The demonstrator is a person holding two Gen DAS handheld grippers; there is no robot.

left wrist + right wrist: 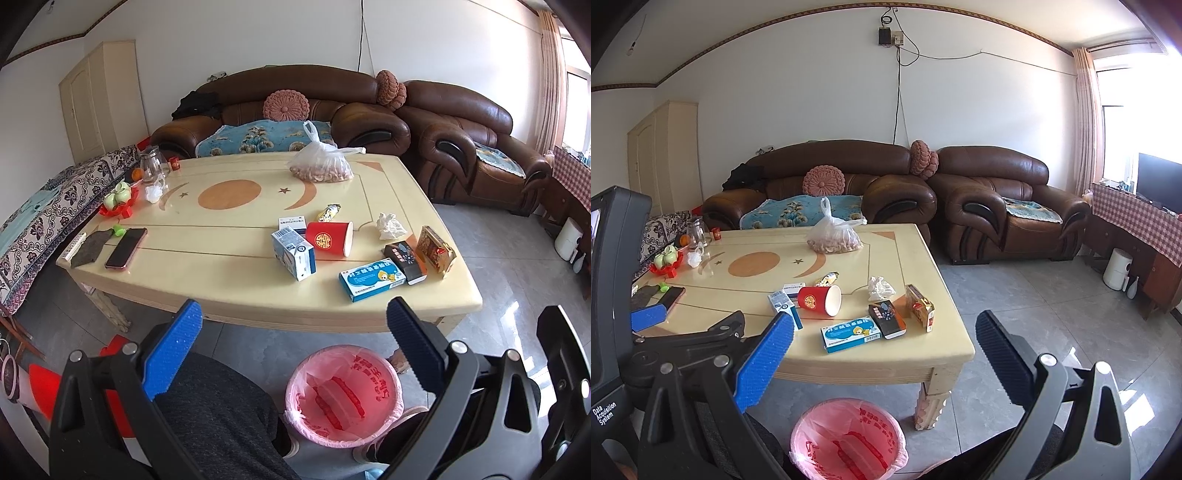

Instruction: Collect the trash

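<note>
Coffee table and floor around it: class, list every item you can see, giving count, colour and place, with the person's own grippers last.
Paper cup: 1, red, on its side mid-table.
Crumpled tissue: 1, white, right of the cup.
Medicine boxes: 3 blue-and-white, near front edge and beside the cup.
Dark box: 1, black, front right.
Gold packet: 1, gold-red, right edge.
Snack wrapper: 1, yellow, behind the cup.
Plastic bag: 1, clear, far side.
Phone: 1, dark, left.
Glass jug: 1, clear, far left corner.
Bin: 1, pink-lined, on the floor.
Sofas: 2, brown, behind.
Left gripper: open, empty.
Right gripper: open, empty.
</note>
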